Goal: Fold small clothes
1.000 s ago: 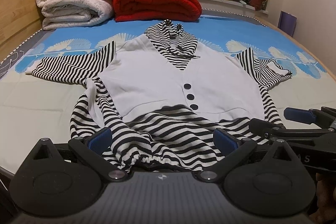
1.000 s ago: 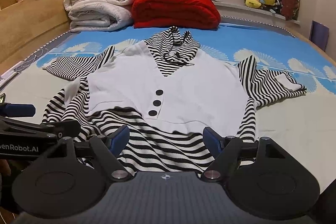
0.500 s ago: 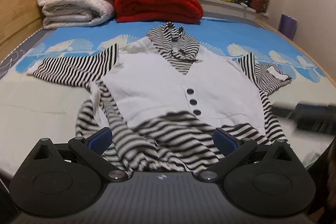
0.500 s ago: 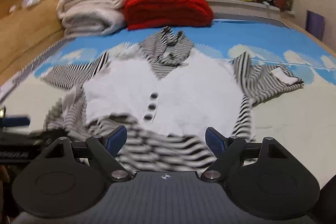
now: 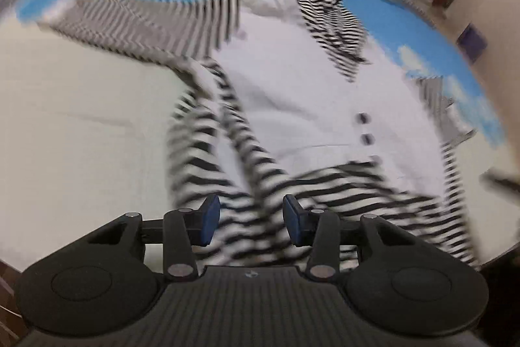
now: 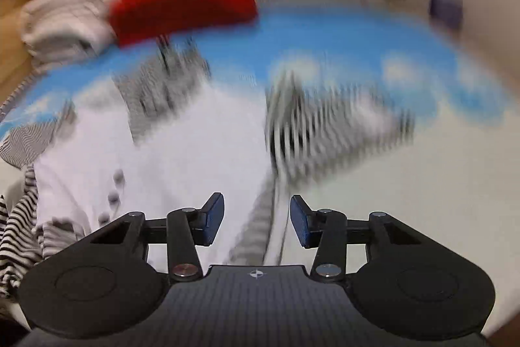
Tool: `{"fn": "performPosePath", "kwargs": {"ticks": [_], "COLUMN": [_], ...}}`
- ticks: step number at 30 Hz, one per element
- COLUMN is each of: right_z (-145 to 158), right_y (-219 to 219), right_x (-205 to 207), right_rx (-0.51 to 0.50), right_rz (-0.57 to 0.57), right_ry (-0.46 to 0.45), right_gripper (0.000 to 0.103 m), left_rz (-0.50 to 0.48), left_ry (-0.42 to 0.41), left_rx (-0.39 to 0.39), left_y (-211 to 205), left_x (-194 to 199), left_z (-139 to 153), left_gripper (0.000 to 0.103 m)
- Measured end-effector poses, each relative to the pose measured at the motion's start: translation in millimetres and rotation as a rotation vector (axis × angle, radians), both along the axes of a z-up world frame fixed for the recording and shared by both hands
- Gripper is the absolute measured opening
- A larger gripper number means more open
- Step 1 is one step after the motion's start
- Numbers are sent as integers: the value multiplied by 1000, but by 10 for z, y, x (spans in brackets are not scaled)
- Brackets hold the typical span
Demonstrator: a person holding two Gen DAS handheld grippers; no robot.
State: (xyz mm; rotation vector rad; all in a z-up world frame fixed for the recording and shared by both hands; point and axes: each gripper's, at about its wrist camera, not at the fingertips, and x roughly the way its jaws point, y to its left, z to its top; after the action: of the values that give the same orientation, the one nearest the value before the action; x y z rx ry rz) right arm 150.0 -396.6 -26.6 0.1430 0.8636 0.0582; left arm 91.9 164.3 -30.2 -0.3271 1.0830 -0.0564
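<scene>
Striped top lies flat and unfolded on the bed; left gripper and right gripper, both apart and empty, appear poised at its lower corners, which each must next clamp.

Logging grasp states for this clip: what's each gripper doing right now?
Left gripper: open, holding nothing, over the striped hem of the top.
Right gripper: open, holding nothing, over the top's side edge.
</scene>
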Motion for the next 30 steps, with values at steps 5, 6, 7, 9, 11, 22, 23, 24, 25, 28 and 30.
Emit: {"fn": "performPosePath", "kwargs": {"ticks": [5,6,7,9,11,22,23,24,25,28,30], "right_z": [-353,-373,-417,-486,-553,-768,-780,-785,-784,-779,-772], "right_y": [32,71,108,148,199,378,384,391,396,394,398], "right_x": [146,144,137,114,98,36,38,32,28,40,52], "right_rx": [24,-2,-30,-61,-89,-157,-155,-157,-159,-152,-145], "right_rz": [-16,-11,-4,12,35,110,117,120,122,114,111], "right_ry": [178,192,213,250,281,381,384,385,384,388,386], "right_gripper": [51,52,53,53,55,61,61,60,60,56,53], "left_rz": [-59,-44,-30,-12,-18,-156,-171,-183,-189,-167,-124], "left_ry": [-12,23,46,102,154,195,194,183,171,118,75], "left_rx": [95,115,134,157,161,262,284,287,282,232,161], "left_y": [-209,-200,-216,-209,-237,-517,-533,-515,-486,-312,-132], "left_x": [96,119,139,161,171,180,168,133,100,-56,-181], "left_z": [-51,-108,-160,-276,-392,-636,-602,-586,-560,-401,-254], "left_gripper": [49,49,49,49,49,6,4,3,3,2,2]}}
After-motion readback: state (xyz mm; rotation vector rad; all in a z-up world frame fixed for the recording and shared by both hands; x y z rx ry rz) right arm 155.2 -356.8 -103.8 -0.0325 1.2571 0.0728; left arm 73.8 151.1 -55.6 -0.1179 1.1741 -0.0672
